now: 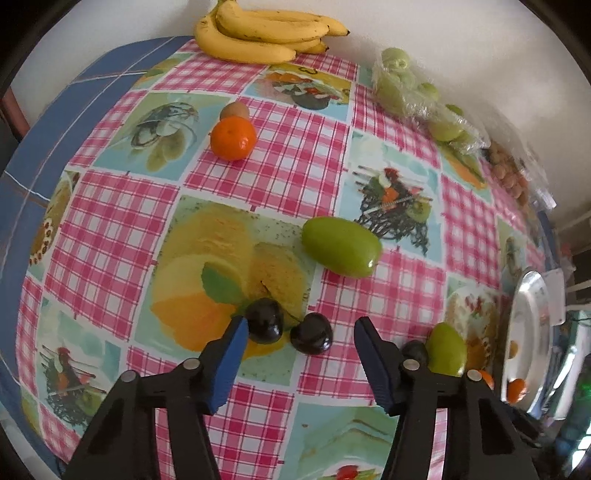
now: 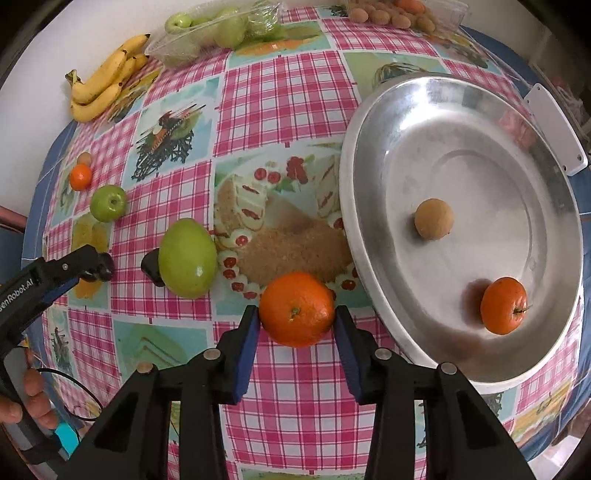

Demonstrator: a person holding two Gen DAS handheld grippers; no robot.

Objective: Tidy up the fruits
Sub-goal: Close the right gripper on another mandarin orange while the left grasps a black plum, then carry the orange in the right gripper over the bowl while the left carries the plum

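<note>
Two dark cherries (image 1: 288,326) lie between the spread fingers of the left gripper (image 1: 299,326), joined by thin stems on the checked tablecloth (image 1: 303,173). Its left blue pad is just at the side of the nearer cherry, possibly touching it, while the right pad stands clear of the other, so nothing is gripped.

In the right wrist view the right gripper (image 2: 297,319) has its two blue pads against the sides of an orange mandarin (image 2: 297,308), pinching it low over the cloth; whether the fruit rests on the cloth or is lifted clear is hard to tell from this angle. Just to its right sits a wide metal tray (image 2: 369,155), which holds a second mandarin (image 2: 504,305) near its lower rim and a small brown round fruit (image 2: 433,223) closer to the middle, the two well apart.

Left of the held mandarin a large green apple (image 2: 187,257) stands on the cloth, with a smaller green apple (image 2: 108,202) beyond it. Farther off are a third mandarin (image 2: 80,176) and another small brown fruit (image 2: 84,158) touching or nearly touching it.

Along the far edge by the wall lie a bunch of bananas (image 2: 105,83), a clear plastic pack of green apples (image 2: 218,31) and a tray of brown fruits (image 2: 391,14). A person's hand (image 2: 26,402) grips the handle of the left tool at the lower left.
</note>
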